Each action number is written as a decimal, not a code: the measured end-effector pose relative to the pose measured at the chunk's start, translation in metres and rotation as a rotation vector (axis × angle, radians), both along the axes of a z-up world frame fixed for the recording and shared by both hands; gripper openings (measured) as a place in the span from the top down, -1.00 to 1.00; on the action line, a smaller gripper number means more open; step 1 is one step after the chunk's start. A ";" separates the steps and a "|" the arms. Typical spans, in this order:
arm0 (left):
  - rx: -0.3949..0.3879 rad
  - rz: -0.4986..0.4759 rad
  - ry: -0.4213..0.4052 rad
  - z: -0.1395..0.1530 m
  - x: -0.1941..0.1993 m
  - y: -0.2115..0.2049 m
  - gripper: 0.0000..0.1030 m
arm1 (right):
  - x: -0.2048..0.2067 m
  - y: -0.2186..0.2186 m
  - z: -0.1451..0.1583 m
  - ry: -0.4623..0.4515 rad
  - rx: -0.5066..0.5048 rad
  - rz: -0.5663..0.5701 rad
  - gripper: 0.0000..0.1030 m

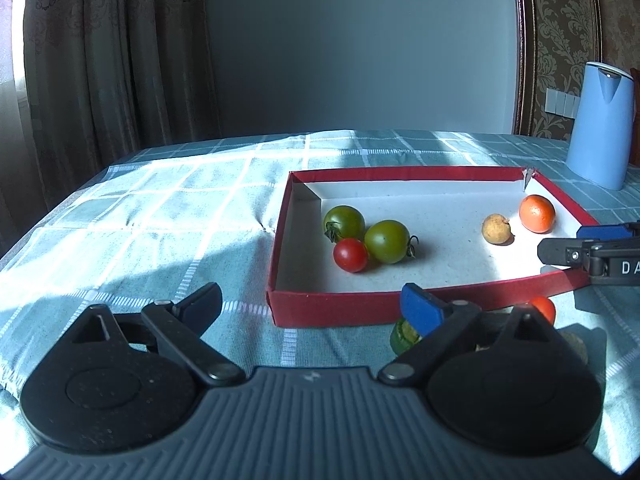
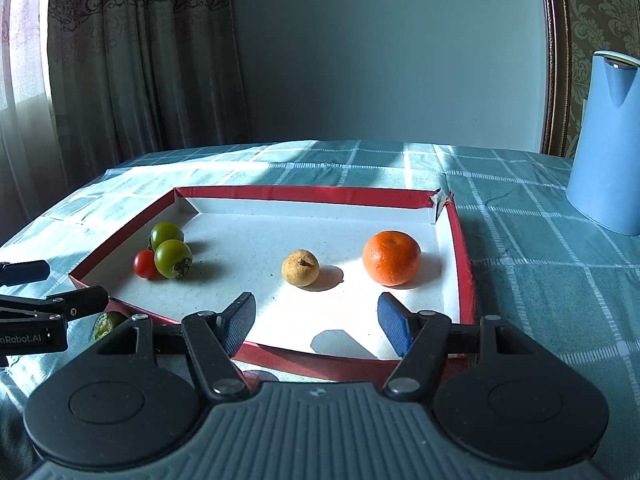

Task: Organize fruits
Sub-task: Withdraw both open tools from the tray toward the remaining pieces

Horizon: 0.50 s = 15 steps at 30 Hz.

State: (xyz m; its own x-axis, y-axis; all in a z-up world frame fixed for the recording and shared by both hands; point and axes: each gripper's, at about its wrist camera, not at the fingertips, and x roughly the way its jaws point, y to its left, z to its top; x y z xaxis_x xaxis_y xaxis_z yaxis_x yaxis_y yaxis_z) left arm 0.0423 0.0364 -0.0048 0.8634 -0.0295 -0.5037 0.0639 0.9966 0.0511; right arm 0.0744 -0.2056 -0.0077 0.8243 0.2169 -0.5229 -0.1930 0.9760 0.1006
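A red-sided box (image 1: 276, 240) (image 2: 464, 264) with a white floor lies on the checked cloth. It holds two green tomatoes (image 1: 344, 220) (image 1: 387, 240) and a red cherry tomato (image 1: 350, 255) at the left, and a tan round fruit (image 2: 300, 268) and an orange (image 2: 392, 258) at the right. In front of the box lie a green fruit (image 1: 402, 338) and a red tomato (image 1: 545, 308), both partly hidden. My left gripper (image 1: 312, 306) stands open and empty before the near wall. My right gripper (image 2: 316, 322) is open and empty over the box's near edge, short of the tan fruit and the orange.
A light blue jug (image 1: 600, 128) (image 2: 604, 160) stands at the back right of the table. Curtains hang beyond the far left edge. Each gripper shows at the side of the other's view, the right gripper (image 1: 568, 240) and the left gripper (image 2: 60, 288).
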 end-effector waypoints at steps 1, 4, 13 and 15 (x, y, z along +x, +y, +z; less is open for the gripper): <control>0.002 -0.009 0.004 -0.001 -0.002 0.000 -0.85 | -0.002 -0.002 0.000 -0.001 0.006 -0.001 -0.30; 0.006 -0.046 0.008 -0.002 -0.008 -0.001 -0.85 | -0.008 -0.004 0.000 -0.005 0.016 -0.002 -0.31; 0.016 -0.121 0.030 -0.006 -0.009 -0.012 -0.91 | -0.015 -0.004 -0.001 -0.002 0.017 0.008 -0.31; 0.022 -0.150 0.013 -0.006 -0.014 -0.015 -0.91 | -0.017 -0.005 0.000 -0.006 0.021 0.008 -0.31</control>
State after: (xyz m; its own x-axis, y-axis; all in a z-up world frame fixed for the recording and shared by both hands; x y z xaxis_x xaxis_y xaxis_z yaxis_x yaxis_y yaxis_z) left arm 0.0283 0.0216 -0.0105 0.8434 -0.1470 -0.5168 0.2133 0.9744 0.0708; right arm 0.0573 -0.2110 -0.0080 0.8258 0.2346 -0.5128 -0.2016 0.9721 0.1199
